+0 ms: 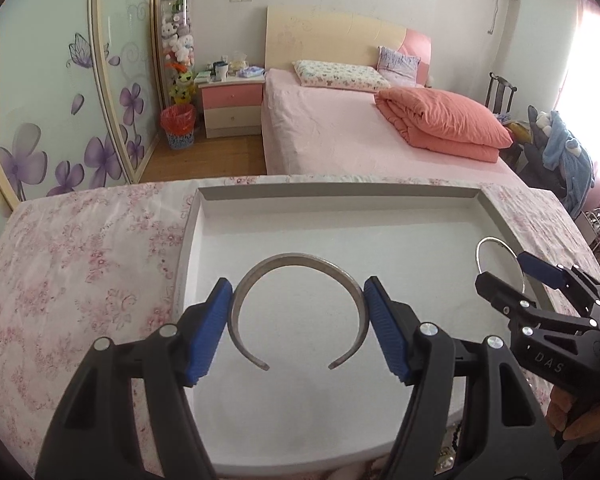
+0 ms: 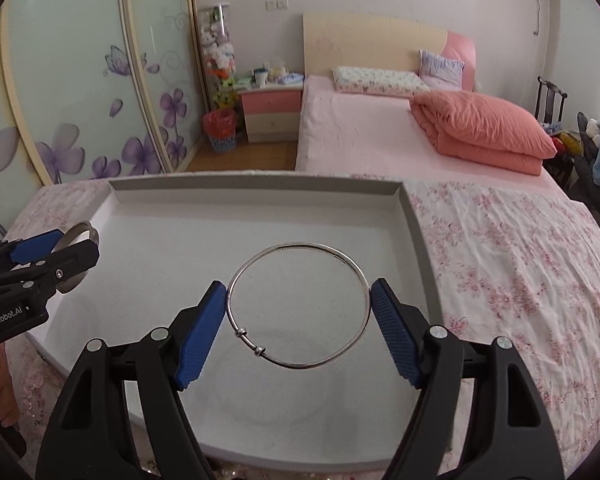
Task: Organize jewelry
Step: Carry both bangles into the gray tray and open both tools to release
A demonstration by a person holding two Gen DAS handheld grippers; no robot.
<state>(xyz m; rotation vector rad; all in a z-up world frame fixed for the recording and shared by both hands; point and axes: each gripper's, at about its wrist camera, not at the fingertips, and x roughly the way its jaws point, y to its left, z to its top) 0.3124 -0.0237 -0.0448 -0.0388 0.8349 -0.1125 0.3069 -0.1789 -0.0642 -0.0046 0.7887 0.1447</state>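
Observation:
A white tray (image 1: 204, 216) lies on a floral cloth. My left gripper (image 1: 298, 324) is shut on a wide open silver cuff bangle (image 1: 296, 262), its pads pressing both sides, over the tray's near middle. My right gripper (image 2: 298, 320) is shut on a thin round silver bangle (image 2: 300, 248) with two small beads, over the tray's right part. The right gripper also shows in the left wrist view (image 1: 504, 272) with the thin bangle (image 1: 488, 244). The left gripper shows in the right wrist view (image 2: 66, 248) with the cuff (image 2: 85, 229).
The floral cloth (image 2: 500, 248) covers the surface around the tray (image 2: 410, 204). Beyond it stand a pink bed (image 1: 340, 128), a nightstand (image 1: 230, 104), a red bin (image 1: 178, 124) and a flowered wardrobe (image 1: 60, 112). Some beaded jewelry (image 1: 452, 448) lies at the tray's near edge.

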